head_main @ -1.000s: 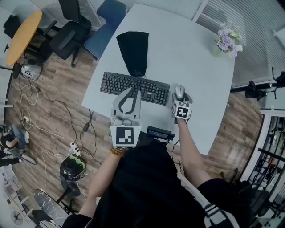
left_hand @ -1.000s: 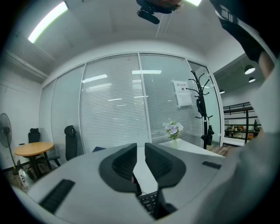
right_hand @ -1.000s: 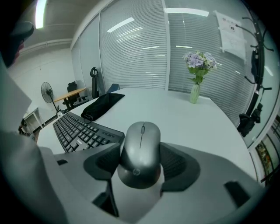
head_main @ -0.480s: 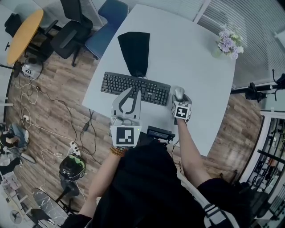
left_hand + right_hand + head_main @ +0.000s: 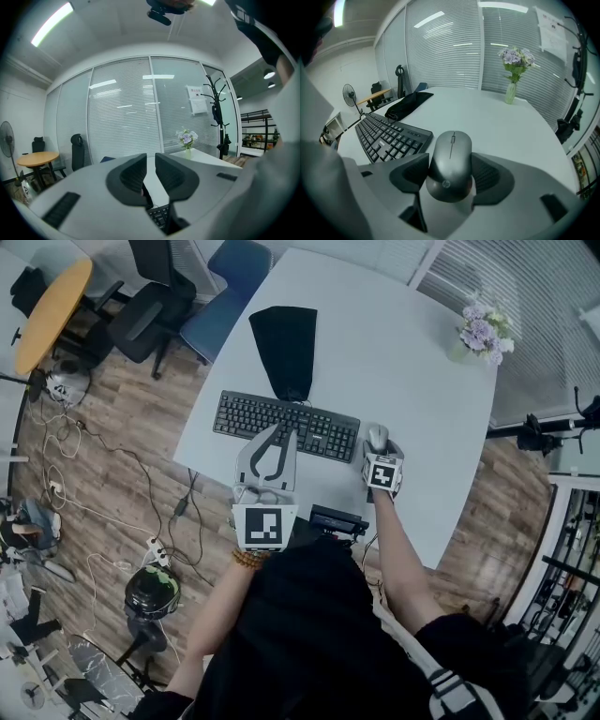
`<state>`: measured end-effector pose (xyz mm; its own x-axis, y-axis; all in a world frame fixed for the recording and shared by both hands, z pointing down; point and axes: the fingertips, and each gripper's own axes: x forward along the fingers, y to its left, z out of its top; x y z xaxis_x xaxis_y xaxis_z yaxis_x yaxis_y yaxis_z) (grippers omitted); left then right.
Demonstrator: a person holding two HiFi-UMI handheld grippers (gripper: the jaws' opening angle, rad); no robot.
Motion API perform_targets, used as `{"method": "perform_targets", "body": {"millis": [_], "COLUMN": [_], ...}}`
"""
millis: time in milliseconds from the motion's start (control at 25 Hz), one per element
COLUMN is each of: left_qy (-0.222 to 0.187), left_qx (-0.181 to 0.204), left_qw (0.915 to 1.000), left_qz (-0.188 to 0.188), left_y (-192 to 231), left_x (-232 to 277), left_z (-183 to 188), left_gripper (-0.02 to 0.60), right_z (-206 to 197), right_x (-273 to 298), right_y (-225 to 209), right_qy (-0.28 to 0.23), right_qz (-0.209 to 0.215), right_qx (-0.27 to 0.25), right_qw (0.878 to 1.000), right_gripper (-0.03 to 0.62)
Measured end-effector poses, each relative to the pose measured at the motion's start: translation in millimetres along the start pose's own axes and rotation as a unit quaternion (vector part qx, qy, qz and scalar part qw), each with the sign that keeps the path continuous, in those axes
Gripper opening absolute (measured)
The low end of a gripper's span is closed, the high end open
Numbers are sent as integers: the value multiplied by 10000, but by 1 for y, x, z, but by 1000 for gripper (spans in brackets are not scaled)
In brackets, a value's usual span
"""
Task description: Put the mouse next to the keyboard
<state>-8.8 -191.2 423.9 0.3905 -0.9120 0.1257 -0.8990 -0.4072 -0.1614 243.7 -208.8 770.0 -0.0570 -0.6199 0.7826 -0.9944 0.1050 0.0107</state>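
1. The right gripper (image 5: 450, 169) has the mouse (image 5: 451, 154). Its jaws stand wide with a pad (image 5: 408, 172) pressed on each flank, a side clamp that leaves the top and buttons free.
2. The mouse sits just off the right end of the keyboard (image 5: 286, 426), near it but not touching. Its nose points the same way as the keyboard's short side.
3. I can't tell whether its underside is down on the table (image 5: 403, 352) or a shade above.
4. The right gripper comes in from the person's side of the keyboard and tilts steeply down. That angle looks chosen to get the pads low on the mouse's flanks.
5. The left gripper (image 5: 278, 432) hangs over the keyboard's near edge, pointing about level. Its jaws are all but together with nothing between them, so I'd say it is parked out of the way.
6. A black pouch (image 5: 284, 348) lies just beyond the keyboard's far edge. The flowers (image 5: 480, 332) stand well off to the keyboard's far right, and neither crowds the spot.
7. My read is that the place is right and only the release remains. The jaws should open evenly and back straight out, so neither pad drags the mouse into the keyboard's end.
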Motion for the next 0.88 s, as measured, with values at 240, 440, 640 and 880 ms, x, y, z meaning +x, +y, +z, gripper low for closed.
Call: {"method": "perform_targets", "body": {"millis": [240,440,640,880], "left_qy": [19,103,87,6], "left_qx": [-123,-117,-126,36], "left_qw": [9999,9999,9999,10000], "left_qz": [24,14,21,35], "left_y": [-1,0,2,6], "left_x": [1,2,4,7], "left_z": [-3,-4,-4,-2], "left_gripper": [60,60,60,60], "right_z": [-6,-10,-15,-18], "right_x": [2,6,8,10], "right_y": [-3,-6,-7,-7], "right_qy": [102,167,270,367], "right_qz": [-39,-78,-98,-121], "right_qx": [-21,5,16,-20], "right_qw": [9999,9998,9996,9993], "right_gripper": [285,285,285,285]}}
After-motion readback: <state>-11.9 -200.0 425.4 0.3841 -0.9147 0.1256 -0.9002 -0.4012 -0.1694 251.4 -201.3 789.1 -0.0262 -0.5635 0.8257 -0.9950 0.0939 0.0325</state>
